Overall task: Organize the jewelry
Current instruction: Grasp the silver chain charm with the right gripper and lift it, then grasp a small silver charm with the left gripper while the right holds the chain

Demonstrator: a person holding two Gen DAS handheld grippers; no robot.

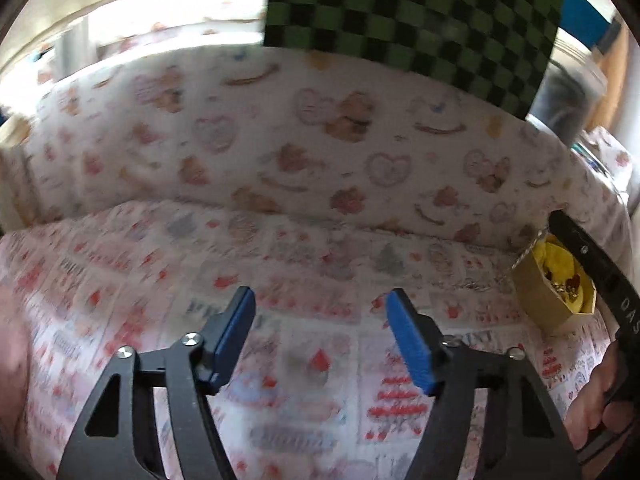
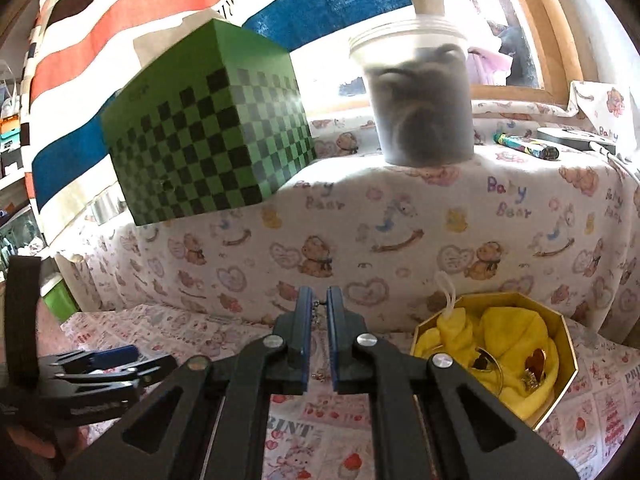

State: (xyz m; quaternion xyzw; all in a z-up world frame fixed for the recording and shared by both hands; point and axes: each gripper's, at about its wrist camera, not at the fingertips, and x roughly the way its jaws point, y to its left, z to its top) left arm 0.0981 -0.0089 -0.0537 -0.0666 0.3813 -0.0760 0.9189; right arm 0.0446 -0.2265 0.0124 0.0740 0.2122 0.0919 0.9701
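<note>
The right gripper (image 2: pixel 319 300) is almost closed, pinching a thin chain (image 2: pixel 318 305). The left gripper (image 1: pixel 320 304) is spread wide and holds nothing. The gold box (image 2: pixel 566 356) with yellow cloth (image 2: pixel 508 332) and jewelry (image 2: pixel 534 364) lies right of the chain. Behind the box, higher, stand a green cube (image 2: pixel 208 132) and a jar (image 2: pixel 420 96).

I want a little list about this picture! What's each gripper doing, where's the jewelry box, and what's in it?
left gripper: open, nothing between its blue pads, above the printed cloth
right gripper: nearly shut on a thin silver chain
jewelry box: gold, eight-sided, lid off, on the cloth to the right of the right gripper
inside the box: yellow cloth with gold jewelry pieces on it
behind: green checkered box and a lidded plastic jar on a teddy bear blanket
</note>
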